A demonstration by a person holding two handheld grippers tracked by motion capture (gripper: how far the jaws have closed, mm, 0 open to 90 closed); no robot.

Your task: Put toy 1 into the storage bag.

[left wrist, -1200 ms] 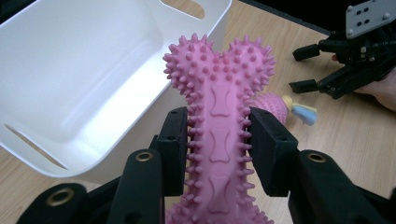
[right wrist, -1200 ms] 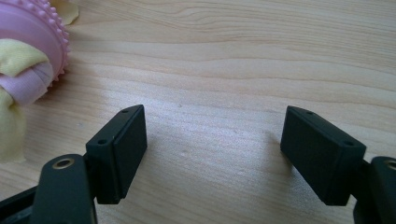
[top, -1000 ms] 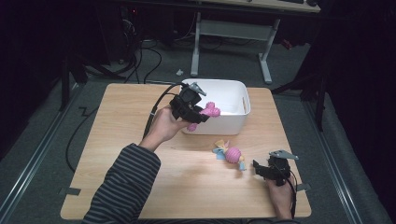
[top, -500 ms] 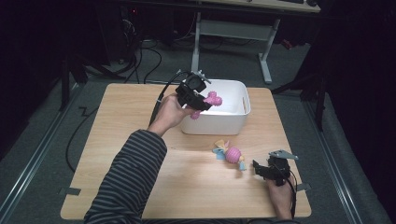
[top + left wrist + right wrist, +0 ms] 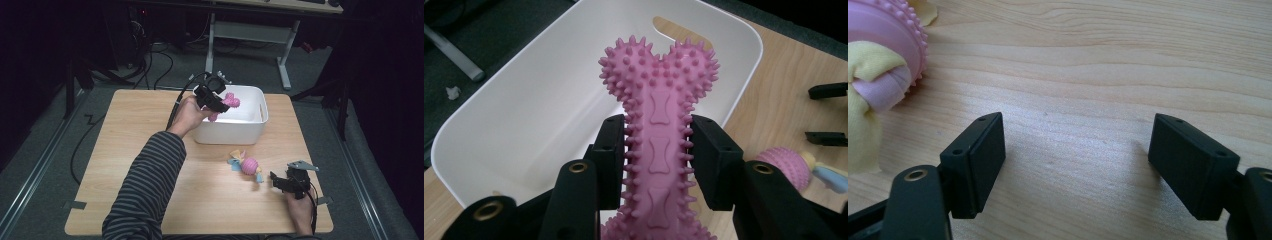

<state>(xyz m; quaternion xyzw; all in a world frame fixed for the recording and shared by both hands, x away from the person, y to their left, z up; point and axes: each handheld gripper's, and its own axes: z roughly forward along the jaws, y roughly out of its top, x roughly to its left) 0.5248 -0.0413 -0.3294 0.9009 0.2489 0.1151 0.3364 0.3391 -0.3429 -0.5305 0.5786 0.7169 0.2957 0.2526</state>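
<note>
My left tool (image 5: 658, 150) is clamped on the pink bone (image 5: 658, 125), which hangs over the white bin (image 5: 524, 105), long axis pointing into it. My right tool (image 5: 1078, 165) rests on the table (image 5: 1098, 60), jaws apart, beside the ball toy (image 5: 248, 164)

A pink, spiky rubber bone (image 5: 659, 125) sits clamped at its narrow shaft between the fingers (image 5: 611, 150) of the left gripper (image 5: 659, 150), its knobbed, heart-shaped end reaching beyond the fingertips, over the open white bin (image 5: 524, 100), shaft in line with the fingers.
</note>
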